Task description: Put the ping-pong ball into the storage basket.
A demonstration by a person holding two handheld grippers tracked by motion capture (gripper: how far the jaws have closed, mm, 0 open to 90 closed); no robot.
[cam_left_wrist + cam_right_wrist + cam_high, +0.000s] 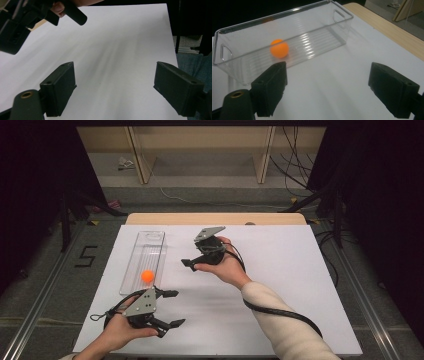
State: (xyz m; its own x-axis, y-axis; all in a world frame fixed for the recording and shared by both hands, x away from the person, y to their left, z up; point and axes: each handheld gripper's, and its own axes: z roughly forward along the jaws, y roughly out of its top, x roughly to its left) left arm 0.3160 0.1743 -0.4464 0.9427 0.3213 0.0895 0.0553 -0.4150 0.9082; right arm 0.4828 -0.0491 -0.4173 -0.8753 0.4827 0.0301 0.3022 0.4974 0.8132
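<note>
One orange ball, and it sits inside the one clear plastic bin, toward the bin's near end, on the ribbed floor. From the right gripper view the ball shows through the bin's see-through wall, closer to the handle cut-out at the left of that view, and a second cut-out handle shows at the far end, a detail the high view leaves faint.

Two grippers in play. The left gripper is down at the near edge of the white table, just beside the bin's near end, jaws spread wide with nothing between them; its own view looks across bare white surface and catches the other gripper's black body at top left. The right gripper is held mid-table, right of the bin and apart from it, jaws likewise wide apart and empty, pointing toward the bin. A tan wooden strip edges the table's far side.
</note>
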